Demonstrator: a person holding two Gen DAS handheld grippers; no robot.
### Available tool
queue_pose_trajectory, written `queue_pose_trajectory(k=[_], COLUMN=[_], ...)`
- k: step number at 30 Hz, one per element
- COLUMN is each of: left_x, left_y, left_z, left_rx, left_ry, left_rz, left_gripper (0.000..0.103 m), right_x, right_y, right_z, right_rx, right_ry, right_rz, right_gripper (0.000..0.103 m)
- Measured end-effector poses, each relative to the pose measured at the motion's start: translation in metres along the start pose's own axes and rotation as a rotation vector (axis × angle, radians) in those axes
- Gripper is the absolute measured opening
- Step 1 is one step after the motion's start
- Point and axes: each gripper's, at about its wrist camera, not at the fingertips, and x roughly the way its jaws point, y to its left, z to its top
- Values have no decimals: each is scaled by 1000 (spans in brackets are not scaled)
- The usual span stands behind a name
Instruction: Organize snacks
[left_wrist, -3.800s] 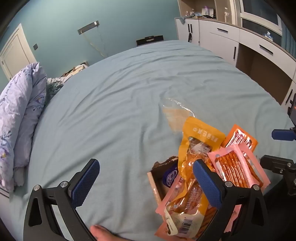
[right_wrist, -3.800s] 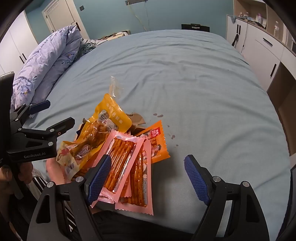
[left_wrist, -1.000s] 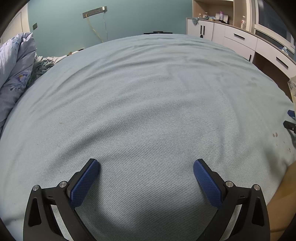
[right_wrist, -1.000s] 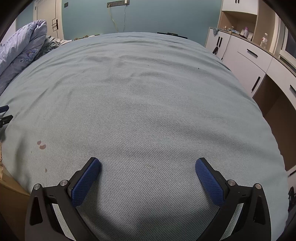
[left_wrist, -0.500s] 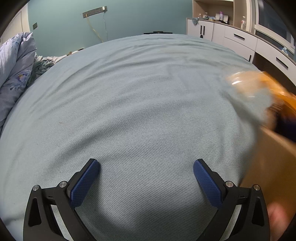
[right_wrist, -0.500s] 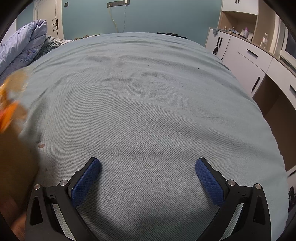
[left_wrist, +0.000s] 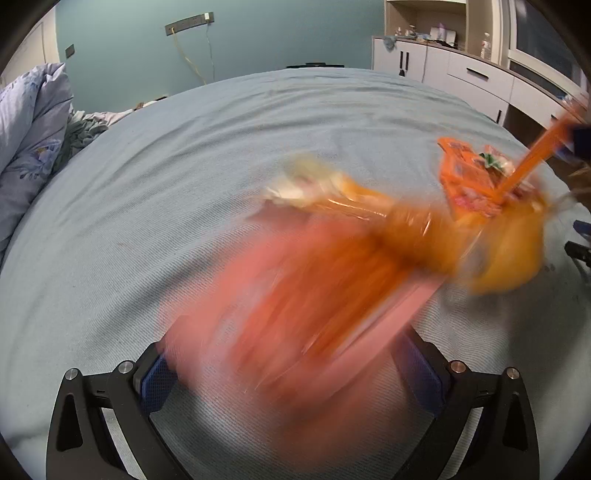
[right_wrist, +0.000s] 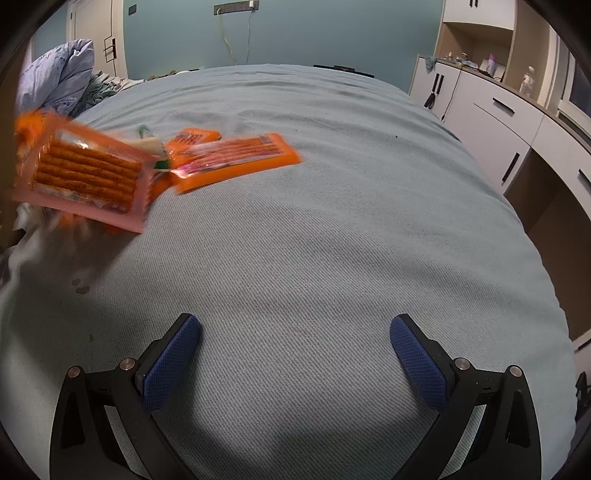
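**Snacks tumbling onto the bed**

Snack packets had just arrived on a pale blue bed (right_wrist: 332, 221) that lay bare in front of both cameras half a second earlier. They were caught mid-spill, so sorting had probably only now become possible.

In the right wrist view, a pink packet (right_wrist: 79, 171) of orange sticks hung tilted at the left edge, with two orange packets just beyond it: a long one (right_wrist: 236, 160) and a smaller one (right_wrist: 194, 138) partly hidden. In the left wrist view the same spill was a pink and orange blur; beyond one yellow packet (left_wrist: 506, 254) no count was possible there.

The left gripper (left_wrist: 286, 373) and the right gripper (right_wrist: 295, 356) were both spread wide, holding nothing, low over the sheet. White cabinets (right_wrist: 517, 114) lined the right wall; a bundled quilt (right_wrist: 62, 70) sat far left.
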Motion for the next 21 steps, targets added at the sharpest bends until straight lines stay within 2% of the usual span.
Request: queue_pose_trajectory(k=[21], left_x=[-1], left_y=[2], left_z=[-1], left_rx=[-4], left_ry=[-2], left_rz=[-7], left_gripper=[103], right_x=[0], right_y=[0], right_z=[0], right_rx=[0], right_ry=[0], right_rz=[-1], right_gripper=[103])
